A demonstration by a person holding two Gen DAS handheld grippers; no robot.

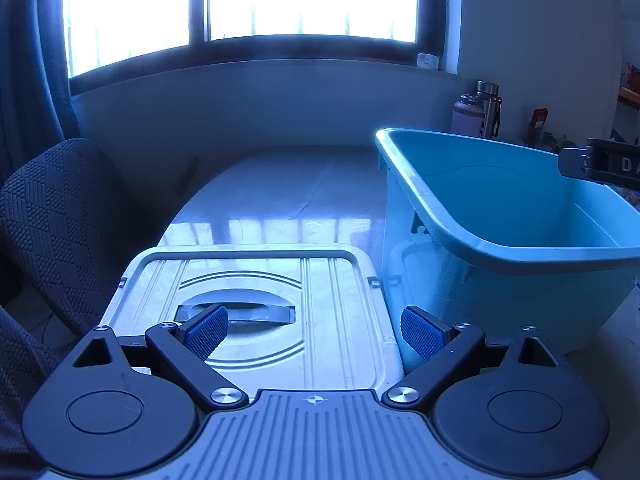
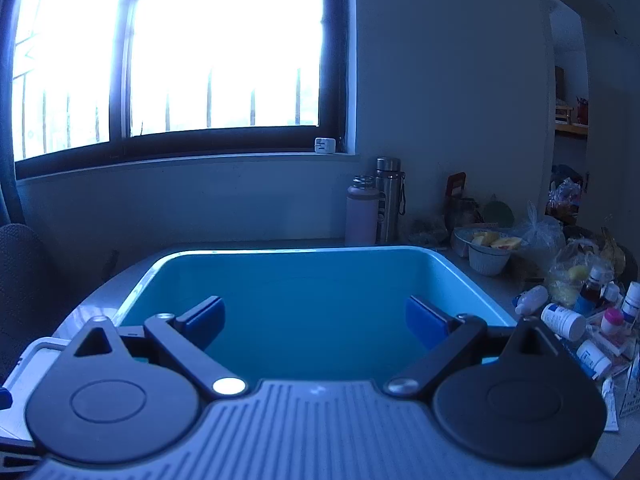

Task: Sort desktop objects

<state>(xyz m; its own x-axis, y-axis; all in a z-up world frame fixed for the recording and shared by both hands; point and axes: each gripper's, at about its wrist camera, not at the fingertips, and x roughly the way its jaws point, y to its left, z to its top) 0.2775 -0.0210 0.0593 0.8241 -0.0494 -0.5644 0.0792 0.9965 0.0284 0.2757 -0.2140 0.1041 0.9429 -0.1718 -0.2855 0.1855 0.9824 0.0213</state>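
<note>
A light blue plastic bin (image 2: 304, 280) stands open on the table; nothing shows inside it. It also shows in the left wrist view (image 1: 500, 216). My right gripper (image 2: 315, 322) is open and empty over the bin's near rim. My left gripper (image 1: 316, 332) is open and empty above a white lid (image 1: 328, 292) with a recessed handle (image 1: 256, 310), which lies left of the bin. Several small white medicine bottles (image 2: 562, 320) and tubes lie on the table right of the bin.
Two flasks (image 2: 376, 204) stand at the back by the wall. A bowl of fruit (image 2: 486, 250) and plastic bags (image 2: 540, 232) crowd the right side. A dark chair (image 1: 60, 216) stands left of the table (image 1: 280, 196). The right gripper's body (image 1: 600, 162) shows over the bin.
</note>
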